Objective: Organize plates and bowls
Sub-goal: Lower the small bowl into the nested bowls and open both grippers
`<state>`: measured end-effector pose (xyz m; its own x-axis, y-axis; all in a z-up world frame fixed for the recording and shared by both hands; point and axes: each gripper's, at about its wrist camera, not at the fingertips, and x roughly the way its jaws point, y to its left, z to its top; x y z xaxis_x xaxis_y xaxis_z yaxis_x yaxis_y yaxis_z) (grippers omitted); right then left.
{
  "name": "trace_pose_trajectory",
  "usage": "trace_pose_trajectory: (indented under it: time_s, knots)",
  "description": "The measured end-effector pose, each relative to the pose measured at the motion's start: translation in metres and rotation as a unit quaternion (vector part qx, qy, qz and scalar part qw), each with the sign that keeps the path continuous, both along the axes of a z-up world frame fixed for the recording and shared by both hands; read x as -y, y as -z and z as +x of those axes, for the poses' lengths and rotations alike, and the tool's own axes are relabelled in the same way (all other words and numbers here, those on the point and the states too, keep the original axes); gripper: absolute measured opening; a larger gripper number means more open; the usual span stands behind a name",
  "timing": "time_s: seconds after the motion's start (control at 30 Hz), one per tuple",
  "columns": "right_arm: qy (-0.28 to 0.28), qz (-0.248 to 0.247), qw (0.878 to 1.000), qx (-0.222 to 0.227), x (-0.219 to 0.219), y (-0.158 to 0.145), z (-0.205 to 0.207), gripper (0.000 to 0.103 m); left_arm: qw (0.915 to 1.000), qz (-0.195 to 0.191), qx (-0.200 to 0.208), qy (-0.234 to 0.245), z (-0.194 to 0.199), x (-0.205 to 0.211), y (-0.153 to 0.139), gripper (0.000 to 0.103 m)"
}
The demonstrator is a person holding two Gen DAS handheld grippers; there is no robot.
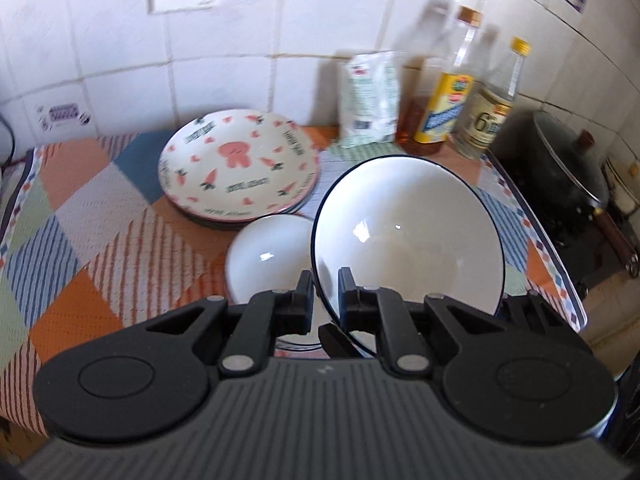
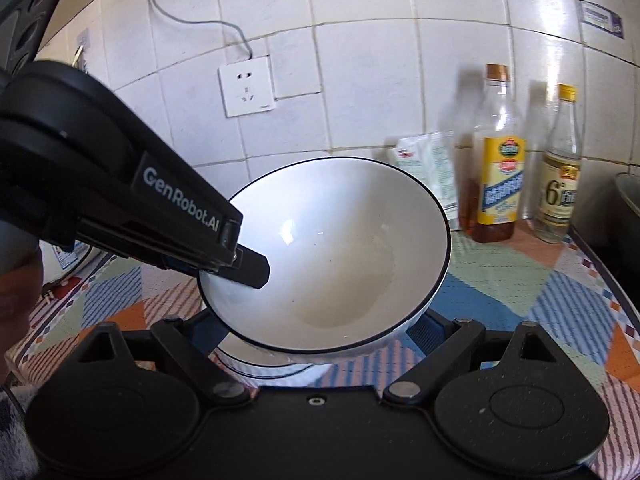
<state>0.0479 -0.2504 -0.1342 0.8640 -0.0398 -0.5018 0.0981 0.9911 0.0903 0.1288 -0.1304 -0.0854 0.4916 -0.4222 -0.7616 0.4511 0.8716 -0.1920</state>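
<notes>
A large white bowl (image 1: 404,236) with a dark rim hangs tilted above the patchwork cloth (image 1: 100,240). My left gripper (image 1: 326,292) is shut on its near rim, one finger inside and one outside. In the right wrist view the same bowl (image 2: 340,256) fills the middle, and the left gripper's fingers (image 2: 252,268) pinch its left rim. My right gripper (image 2: 316,336) has its linkage spread wide; its fingertips are hidden under the bowl. A smaller white bowl (image 1: 268,256) stands on the cloth just below, also seen as the lower bowl (image 2: 264,364). A stack of carrot-patterned plates (image 1: 240,168) sits behind.
Against the tiled wall stand a white packet (image 1: 370,100), an oil bottle (image 1: 444,108) and a clear bottle (image 1: 492,116). A dark lidded wok (image 1: 568,176) sits on the stove beyond the cloth's right edge. A wall socket (image 2: 246,86) with a cable is behind.
</notes>
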Motion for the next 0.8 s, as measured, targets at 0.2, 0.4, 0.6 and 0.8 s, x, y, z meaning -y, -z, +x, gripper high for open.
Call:
trace_pose_trajectory:
  time_s: [0.2, 0.4, 0.6, 0.8]
  knots:
    - [-0.019, 0.001, 0.999, -0.025, -0.022, 0.005, 0.021, 0.096, 0.9994, -0.001, -0.025, -0.023, 0.018, -0.021, 0.011, 0.01]
    - [-0.032, 0.012, 0.999, -0.039, -0.03, 0.017, 0.037, 0.095, 0.9964, 0.08, 0.019, -0.024, 0.016, -0.01, 0.021, 0.013]
    - [-0.039, 0.001, 0.998, -0.039, -0.027, 0.022, 0.046, 0.095, 0.998, 0.06, 0.004, -0.02, 0.028, -0.012, 0.028, 0.015]
    - [-0.044, 0.005, 0.997, -0.066, -0.023, 0.028, 0.053, 0.096, 0.9965, 0.079, 0.004, -0.027, 0.031, -0.007, 0.037, 0.016]
